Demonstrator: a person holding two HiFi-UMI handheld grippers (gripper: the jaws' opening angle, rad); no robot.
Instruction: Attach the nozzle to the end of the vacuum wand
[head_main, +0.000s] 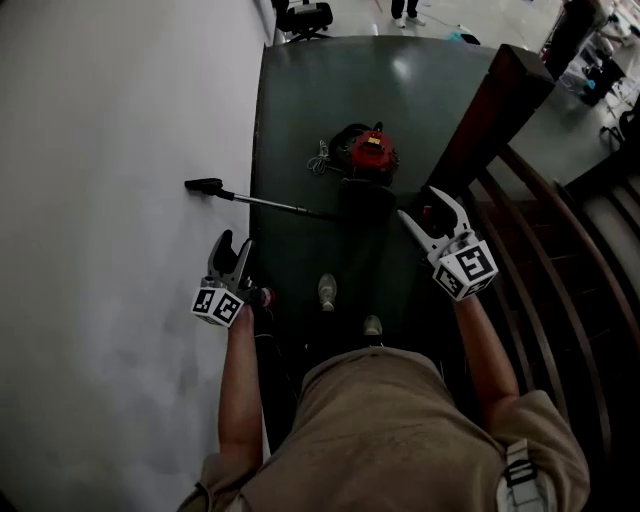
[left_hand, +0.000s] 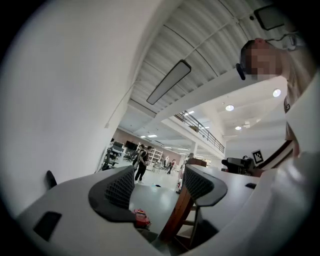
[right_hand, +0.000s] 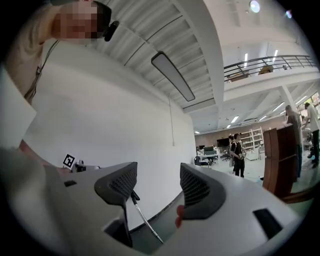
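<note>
White wall (head_main: 100, 200) on the left, dark green floor strip (head_main: 320, 90) running ahead, brown wooden stair post (head_main: 495, 110) to the right. Red-and-black vacuum canister (head_main: 365, 152) sits on the strip, well ahead of both grippers. Thin metal vacuum wand (head_main: 275, 205) lies flat, angled from the canister toward the wall. Small black nozzle (head_main: 205, 185) is at the wand's far end, at the foot of the wall; cannot tell whether it is seated or only touching. Left gripper (head_main: 230, 250) and right gripper (head_main: 432, 208) are both raised, jaws wide apart with nothing between them. Risks, as judged: the slim wand rolling out of a pinch, a skewed push jamming the nozzle, the wall crowding the left jaws.
</note>
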